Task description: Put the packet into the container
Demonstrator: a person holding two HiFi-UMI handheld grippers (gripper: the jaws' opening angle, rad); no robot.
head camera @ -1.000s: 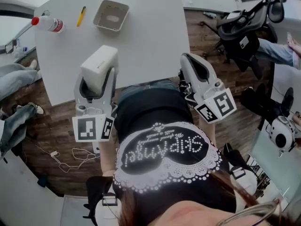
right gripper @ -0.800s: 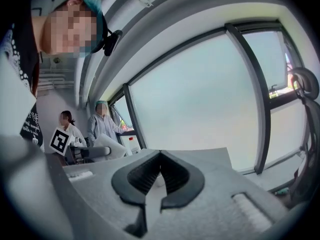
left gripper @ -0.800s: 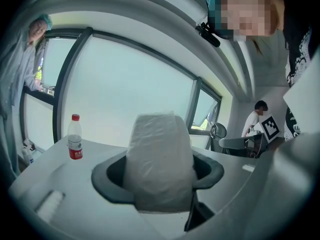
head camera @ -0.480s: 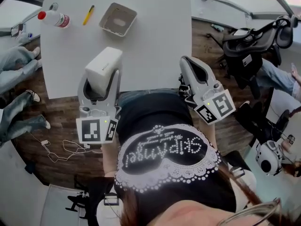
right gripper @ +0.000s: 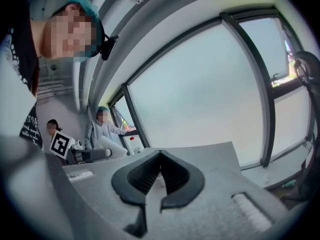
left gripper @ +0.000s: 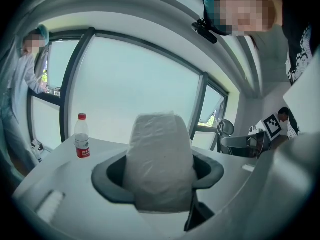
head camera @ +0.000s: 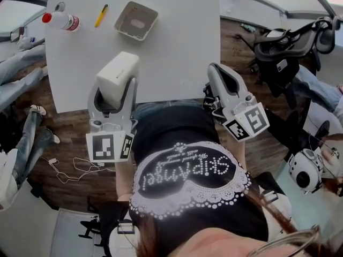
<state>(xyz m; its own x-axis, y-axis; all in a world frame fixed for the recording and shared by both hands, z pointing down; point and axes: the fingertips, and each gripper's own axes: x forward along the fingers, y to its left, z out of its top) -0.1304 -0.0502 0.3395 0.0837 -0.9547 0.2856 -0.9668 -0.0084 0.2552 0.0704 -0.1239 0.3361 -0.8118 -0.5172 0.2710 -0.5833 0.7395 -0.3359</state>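
Observation:
My left gripper (head camera: 114,83) is shut on a white plastic-wrapped packet (head camera: 117,73), held above the near edge of the white table (head camera: 177,47). In the left gripper view the packet (left gripper: 160,156) stands up between the dark jaws of the left gripper (left gripper: 158,176) and hides the table beyond. The container (head camera: 136,20), a shallow grey tray, sits at the far side of the table, well beyond the packet. My right gripper (head camera: 214,69) hovers at the table's near right corner. In its own view the right gripper (right gripper: 160,156) is shut, with nothing between its jaws.
A water bottle with a red cap (head camera: 60,20) and a yellow pen (head camera: 100,15) lie at the far left of the table, left of the container. The bottle (left gripper: 82,136) stands left of the packet. A black office chair (head camera: 284,47) is to the right, and a person's legs (head camera: 21,79) to the left.
Both grippers have held almost still, the packet staying in the left one. The head view has shifted slightly, and the legs at the left have moved.

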